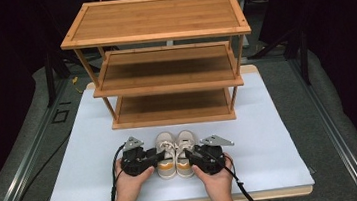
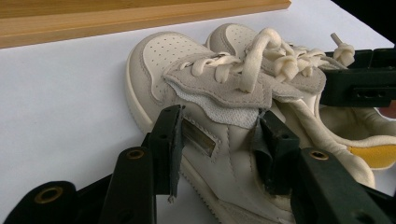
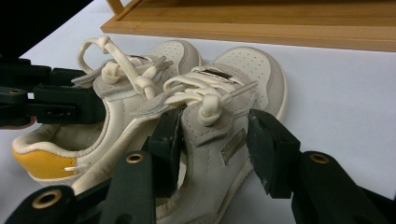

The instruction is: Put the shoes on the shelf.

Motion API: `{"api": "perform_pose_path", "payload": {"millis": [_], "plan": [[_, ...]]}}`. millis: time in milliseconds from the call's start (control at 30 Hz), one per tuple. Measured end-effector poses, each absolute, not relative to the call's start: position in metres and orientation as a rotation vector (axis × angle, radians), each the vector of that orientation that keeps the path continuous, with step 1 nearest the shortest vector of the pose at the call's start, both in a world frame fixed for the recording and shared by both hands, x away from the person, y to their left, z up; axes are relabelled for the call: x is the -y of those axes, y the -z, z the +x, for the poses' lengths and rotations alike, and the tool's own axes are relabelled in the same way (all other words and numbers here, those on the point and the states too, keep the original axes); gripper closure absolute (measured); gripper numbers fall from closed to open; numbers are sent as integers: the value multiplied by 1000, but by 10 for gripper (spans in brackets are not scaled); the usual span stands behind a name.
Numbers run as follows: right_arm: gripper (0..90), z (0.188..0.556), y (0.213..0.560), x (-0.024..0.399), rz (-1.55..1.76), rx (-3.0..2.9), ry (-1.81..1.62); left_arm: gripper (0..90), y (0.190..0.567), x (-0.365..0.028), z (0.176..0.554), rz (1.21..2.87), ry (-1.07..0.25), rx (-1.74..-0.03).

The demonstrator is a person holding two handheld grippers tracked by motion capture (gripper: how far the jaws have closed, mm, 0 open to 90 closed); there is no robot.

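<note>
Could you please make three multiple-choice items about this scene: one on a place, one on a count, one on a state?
1. Where do the two small shoes stand?
A. on the top shelf
B. on the white board in front of the wooden rack
C. on the floor

2. How many shelves does the wooden rack have?
A. two
B. three
C. five

3. How does the left gripper stand to the left shoe?
A. its jaws straddle the shoe's side
B. it lies on the rack
C. it holds a cup

Answers:
1 B: the high view shows the pair on the white board, nearer the person than the rack.
2 B: three wooden levels are stacked.
3 A: the left gripper view shows one jaw on each side of the shoe.
</note>
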State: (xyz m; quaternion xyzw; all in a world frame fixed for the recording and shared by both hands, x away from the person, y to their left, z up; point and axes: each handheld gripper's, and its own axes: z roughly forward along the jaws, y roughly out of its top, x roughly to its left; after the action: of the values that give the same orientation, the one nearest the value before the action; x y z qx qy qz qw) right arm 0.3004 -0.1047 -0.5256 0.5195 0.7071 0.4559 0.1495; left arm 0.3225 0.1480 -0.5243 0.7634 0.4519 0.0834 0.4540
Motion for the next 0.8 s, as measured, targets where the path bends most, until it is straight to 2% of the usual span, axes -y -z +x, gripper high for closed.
{"api": "perform_pose_path", "payload": {"millis": [200, 433, 800], "plan": [[512, 301, 527, 109, 1508, -2030, -1364, 535, 526, -151, 321, 1846, -193, -1126], [491, 293, 528, 107, 1492, -1995, -1358, 460, 530, -154, 315, 1771, -206, -1158], [489, 288, 540, 104, 1578, -1871, -1440, 453, 545, -149, 306, 1621, -198, -1209]]}}
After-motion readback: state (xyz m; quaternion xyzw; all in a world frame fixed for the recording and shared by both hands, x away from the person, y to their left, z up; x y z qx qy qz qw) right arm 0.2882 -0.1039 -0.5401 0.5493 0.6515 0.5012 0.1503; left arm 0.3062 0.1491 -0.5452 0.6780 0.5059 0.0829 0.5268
